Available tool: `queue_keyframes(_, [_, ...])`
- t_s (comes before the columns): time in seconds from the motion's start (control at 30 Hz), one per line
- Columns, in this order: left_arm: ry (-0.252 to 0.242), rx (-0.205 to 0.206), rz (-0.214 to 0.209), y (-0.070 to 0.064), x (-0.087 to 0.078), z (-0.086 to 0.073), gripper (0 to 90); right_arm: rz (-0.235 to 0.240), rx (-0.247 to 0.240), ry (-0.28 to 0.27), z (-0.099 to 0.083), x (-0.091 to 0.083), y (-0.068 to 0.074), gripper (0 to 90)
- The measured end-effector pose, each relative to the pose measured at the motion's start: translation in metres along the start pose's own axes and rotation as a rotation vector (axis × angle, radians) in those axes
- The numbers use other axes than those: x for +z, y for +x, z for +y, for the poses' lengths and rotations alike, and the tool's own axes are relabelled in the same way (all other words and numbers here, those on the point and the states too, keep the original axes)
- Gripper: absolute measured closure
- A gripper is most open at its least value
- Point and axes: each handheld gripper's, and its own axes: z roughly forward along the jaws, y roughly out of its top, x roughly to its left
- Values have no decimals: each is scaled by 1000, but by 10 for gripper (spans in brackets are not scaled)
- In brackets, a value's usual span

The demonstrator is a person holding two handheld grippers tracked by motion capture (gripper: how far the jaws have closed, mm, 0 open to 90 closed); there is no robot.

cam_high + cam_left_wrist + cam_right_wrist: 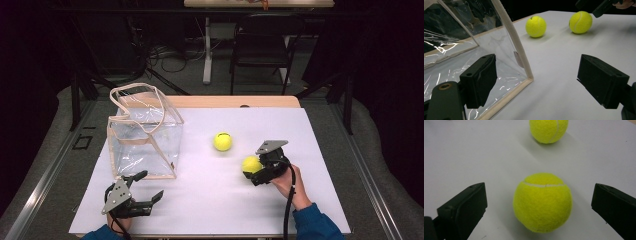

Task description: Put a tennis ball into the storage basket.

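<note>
Two tennis balls are set on the white table cover point(210, 200), well apart from a clear tote bag point(145, 132) that stands upright with its handles raised, presumably so that balls can be dropped in from above. The nearer ball point(251, 164) lies on the cover between the spread jaws of the right gripper point(260, 172), which is brought in low and level, a placement judged suited to closing on the ball's widest part; no contact is made yet. The farther ball point(223, 141) rests alone, near the middle of the table. The left gripper point(142, 189) is held with its jaws wide apart just beside the bag's front lower corner, seemingly ready to steady it.

From the right gripper view, clear space is seen on both sides of the nearer ball point(542, 202); from the high view this is hidden by the gripper body. From the left gripper view, the bag's taped edge point(517, 47) is seen between the jaws, untouched.
</note>
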Motion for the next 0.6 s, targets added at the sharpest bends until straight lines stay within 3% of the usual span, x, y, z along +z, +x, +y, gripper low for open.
queue_keyframes(0.6, [5,0,-2,0,1,0,158,7,3,58,4,19,-4,0])
